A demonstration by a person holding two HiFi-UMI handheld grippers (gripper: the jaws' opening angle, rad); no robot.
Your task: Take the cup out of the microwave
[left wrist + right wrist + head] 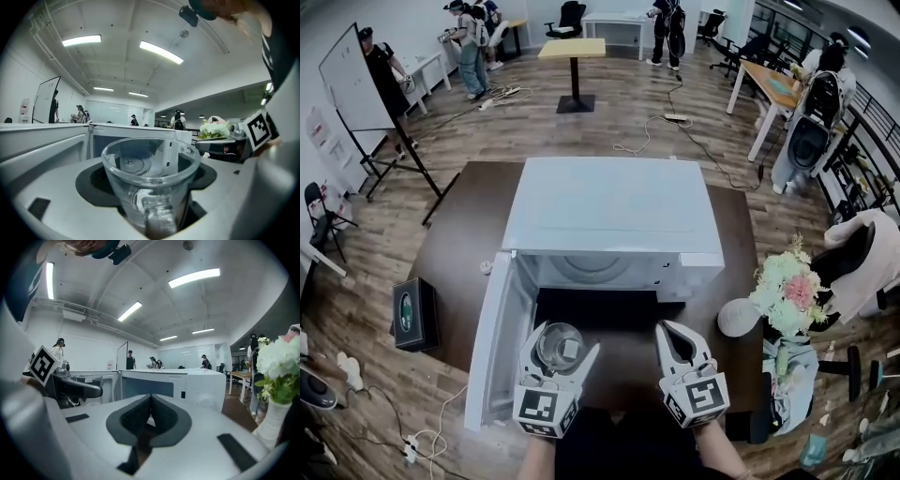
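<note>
**Left tool (562, 342) holds cup (150, 183) outside the microwave (609, 216)**

The clear glass cup stands upright between the left tool's wide-set jaws, whose dark pads close on its sides. It is just in front of the oven's open mouth. The door (492, 347) stands open on the left. The right tool (673, 333) is closed and empty above the dark desk (455, 244).
</note>
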